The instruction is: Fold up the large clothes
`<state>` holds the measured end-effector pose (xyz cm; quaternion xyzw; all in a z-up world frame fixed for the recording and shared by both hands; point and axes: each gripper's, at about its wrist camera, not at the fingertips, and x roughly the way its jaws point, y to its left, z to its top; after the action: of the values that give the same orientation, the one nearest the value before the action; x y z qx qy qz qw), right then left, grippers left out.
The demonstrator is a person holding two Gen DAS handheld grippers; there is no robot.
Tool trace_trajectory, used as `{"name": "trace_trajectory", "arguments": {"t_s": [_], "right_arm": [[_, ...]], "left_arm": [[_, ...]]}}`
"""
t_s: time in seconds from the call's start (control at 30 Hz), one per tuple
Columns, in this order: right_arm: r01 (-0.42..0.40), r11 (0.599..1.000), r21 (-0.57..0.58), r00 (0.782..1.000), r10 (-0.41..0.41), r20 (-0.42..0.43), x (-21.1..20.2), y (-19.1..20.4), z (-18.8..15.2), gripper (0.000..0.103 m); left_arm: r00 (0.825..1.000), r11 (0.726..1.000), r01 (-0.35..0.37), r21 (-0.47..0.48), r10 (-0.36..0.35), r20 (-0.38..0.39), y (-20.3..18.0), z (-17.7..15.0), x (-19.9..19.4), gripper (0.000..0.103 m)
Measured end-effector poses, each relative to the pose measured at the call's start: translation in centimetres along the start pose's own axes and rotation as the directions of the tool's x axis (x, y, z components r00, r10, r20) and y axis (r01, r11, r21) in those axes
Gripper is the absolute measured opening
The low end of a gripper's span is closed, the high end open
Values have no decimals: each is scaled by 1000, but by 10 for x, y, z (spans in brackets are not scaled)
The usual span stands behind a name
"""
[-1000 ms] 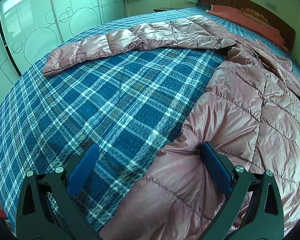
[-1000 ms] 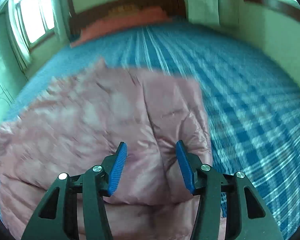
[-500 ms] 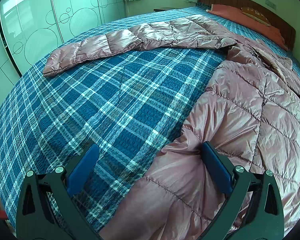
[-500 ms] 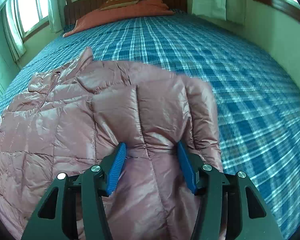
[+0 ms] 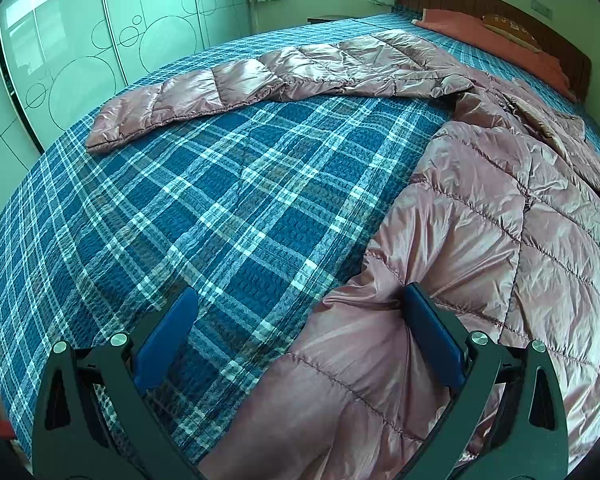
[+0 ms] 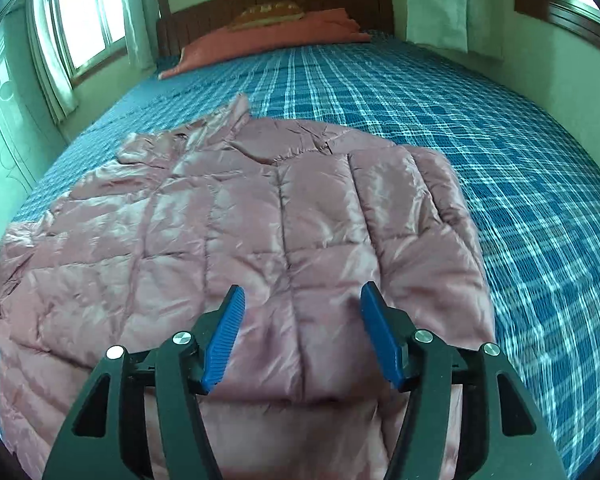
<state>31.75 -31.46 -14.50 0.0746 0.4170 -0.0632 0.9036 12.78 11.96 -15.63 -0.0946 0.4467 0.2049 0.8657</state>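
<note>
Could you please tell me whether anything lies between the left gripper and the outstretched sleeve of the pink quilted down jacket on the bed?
Nothing visible does. Between the left gripper and the outstretched sleeve of the pink quilted down jacket lies only the blue plaid bedspread.

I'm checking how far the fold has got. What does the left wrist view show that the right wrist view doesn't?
Only the left wrist view shows the jacket's long quilted sleeve stretched out flat across the bed, beside the pale green wardrobe doors. Only the right wrist view shows the other side folded over the jacket's body, and the right gripper, whose jaws have just been opening, pads clear of it. Both show the shiny pink quilted down jacket, the blue plaid bedspread and the orange pillow.
</note>
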Motion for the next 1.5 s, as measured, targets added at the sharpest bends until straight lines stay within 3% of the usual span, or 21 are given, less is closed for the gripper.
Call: {"name": "trace_trajectory", "arguments": {"t_s": [0.17,0.33,0.5,0.63,0.77,0.87,0.93,1.17,1.2,1.23,1.27,1.3,1.37,1.47,1.5], "right_arm": [[20,1000,-19,1000,-20,3,11,5,-11,68],[-1,1000,-5,1000,1,20,4,4,-11,68],[-23,999,46,999,21,46,-27,-2,-24,68],[-27,999,23,996,25,80,-50,1,-37,68],[0,1000,4,997,0,74,-46,2,-42,69],[8,1000,18,999,-9,47,-32,0,-47,69],[8,1000,22,999,-9,38,-27,-1,-49,69],[-2,999,35,999,0,43,-26,-3,-51,70],[1,999,33,999,-2,44,-26,-2,-51,70],[3,1000,31,999,-4,44,-25,-1,-51,70],[5,1000,29,999,-7,44,-25,-1,-51,70],[7,1000,28,999,-8,45,-24,0,-51,71],[9,1000,27,999,-10,46,-24,0,-51,71],[7,1000,28,999,-8,46,-24,0,-51,71],[4,1000,31,999,-5,47,-24,0,-51,71]], "left_arm": [[1000,1000,6,-5,-6,-2,-1,-1,-1,101],[995,994,97,-47,-98,-11,12,4,-2,101],[986,980,163,-114,-165,-7,39,18,-3,101],[987,969,154,-194,-141,78,69,42,-5,101],[988,951,135,-277,-109,106,101,73,27,101],[988,903,155,-402,-135,78,128,93,62,101],[981,861,193,-469,-158,114,143,102,74,101],[964,792,248,-558,-143,225,173,140,111,99],[967,789,229,-571,-117,225,174,146,115,93],[972,788,204,-581,-91,219,175,152,119,71],[975,781,195,-593,-85,207,175,158,125,54],[975,775,194,-601,-84,207,178,162,128,49],[973,778,196,-598,-78,217,182,171,132,20],[974,830,143,-538,-22,224,174,191,123,15],[970,860,126,-494,-2,244,163,203,118,14]]}}
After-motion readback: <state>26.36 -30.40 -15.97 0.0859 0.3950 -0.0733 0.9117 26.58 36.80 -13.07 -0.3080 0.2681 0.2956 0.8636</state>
